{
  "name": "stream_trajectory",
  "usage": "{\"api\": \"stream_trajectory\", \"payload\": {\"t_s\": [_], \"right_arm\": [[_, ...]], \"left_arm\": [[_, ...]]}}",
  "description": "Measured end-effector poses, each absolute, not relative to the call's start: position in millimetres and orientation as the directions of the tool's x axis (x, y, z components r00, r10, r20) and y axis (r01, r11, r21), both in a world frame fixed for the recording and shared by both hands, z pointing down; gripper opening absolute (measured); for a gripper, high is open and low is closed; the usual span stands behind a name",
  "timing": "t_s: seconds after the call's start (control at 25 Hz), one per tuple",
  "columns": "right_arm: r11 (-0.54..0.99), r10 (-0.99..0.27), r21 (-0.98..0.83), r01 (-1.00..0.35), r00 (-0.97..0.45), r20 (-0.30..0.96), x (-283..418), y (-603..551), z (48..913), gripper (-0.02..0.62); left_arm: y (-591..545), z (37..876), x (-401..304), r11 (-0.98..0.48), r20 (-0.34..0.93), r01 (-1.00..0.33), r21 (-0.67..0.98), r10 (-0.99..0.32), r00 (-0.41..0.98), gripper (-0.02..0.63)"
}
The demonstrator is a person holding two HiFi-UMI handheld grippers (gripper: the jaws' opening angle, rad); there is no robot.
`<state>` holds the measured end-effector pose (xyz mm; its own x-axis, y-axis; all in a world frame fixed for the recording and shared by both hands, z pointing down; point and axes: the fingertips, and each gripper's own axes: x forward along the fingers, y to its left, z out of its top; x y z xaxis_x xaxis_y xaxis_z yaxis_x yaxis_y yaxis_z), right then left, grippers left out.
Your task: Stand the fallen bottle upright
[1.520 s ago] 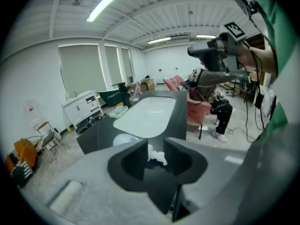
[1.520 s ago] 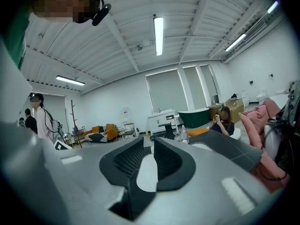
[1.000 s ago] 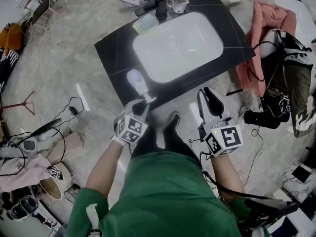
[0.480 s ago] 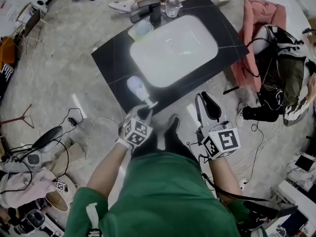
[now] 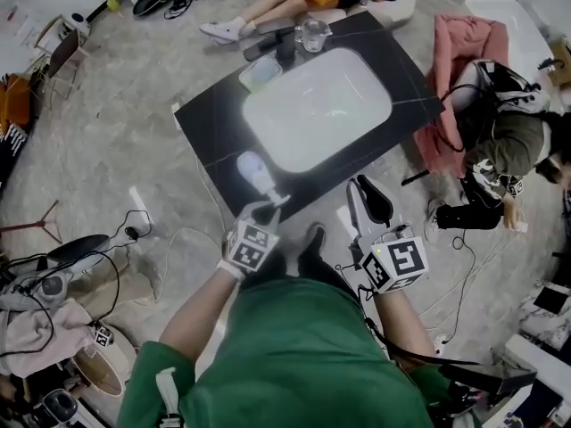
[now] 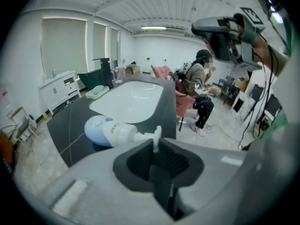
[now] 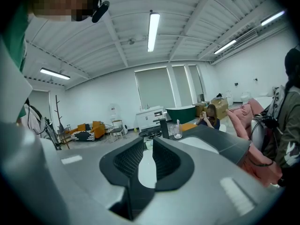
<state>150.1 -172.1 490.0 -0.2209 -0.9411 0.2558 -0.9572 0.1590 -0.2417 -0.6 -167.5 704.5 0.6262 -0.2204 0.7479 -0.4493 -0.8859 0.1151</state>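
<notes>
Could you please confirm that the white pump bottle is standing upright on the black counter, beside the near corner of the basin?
Not quite: the bottle is not standing upright. It is lying on its side on the black counter, beside the near corner of the basin, as you said. The head view shows this, and the left gripper view confirms it.

Honestly, there's not much we can read here. The bottle (image 6: 105, 131) lying on the desk (image 6: 70, 121), a little toward 9 o'clock from the middle of the left gripper view, has a short dark-blue word printed on its pale side. It's too small and blurry for us to spell out. In the head view, one marker cube (image 5: 252, 246) at 7 o'clock and the other cube (image 5: 395, 266) at 5 o'clock carry black-and-white square codes, not letters.
</notes>
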Motion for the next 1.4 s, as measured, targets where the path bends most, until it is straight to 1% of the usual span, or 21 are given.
{"api": "stream_trajectory", "payload": {"t_s": [0.56,0.88,1.16,1.32,1.4], "right_arm": [[0.204,-0.945,-0.213,-0.956,-0.249,0.213,144.6,-183.7,463.1,0.06],[0.209,-0.947,-0.233,-0.95,-0.256,0.193,147.4,-190.7,450.3,0.06],[0.2,-0.952,-0.275,-0.94,-0.253,0.171,156.0,-200.2,439.4,0.06],[0.199,-0.953,-0.282,-0.938,-0.253,0.169,157.0,-205.8,437.4,0.06],[0.198,-0.951,-0.291,-0.936,-0.255,0.172,157.3,-209.1,436.9,0.06]], "left_arm": [[-213.0,629.8,-2.5,-0.761,0.635,-0.564,0.32,-0.27,0.723,0.038],[-251.1,597.3,-11.4,-0.687,0.571,-0.588,0.427,-0.3,0.765,0.041],[-290.0,578.9,-29.8,-0.543,0.478,-0.584,0.604,-0.34,0.81,0.035],[-317.6,571.9,-49.8,-0.499,0.45,-0.595,0.631,-0.39,0.804,0.031],[-332.8,568.1,-60.7,-0.481,0.441,-0.605,0.635,-0.418,0.794,0.016]]}}
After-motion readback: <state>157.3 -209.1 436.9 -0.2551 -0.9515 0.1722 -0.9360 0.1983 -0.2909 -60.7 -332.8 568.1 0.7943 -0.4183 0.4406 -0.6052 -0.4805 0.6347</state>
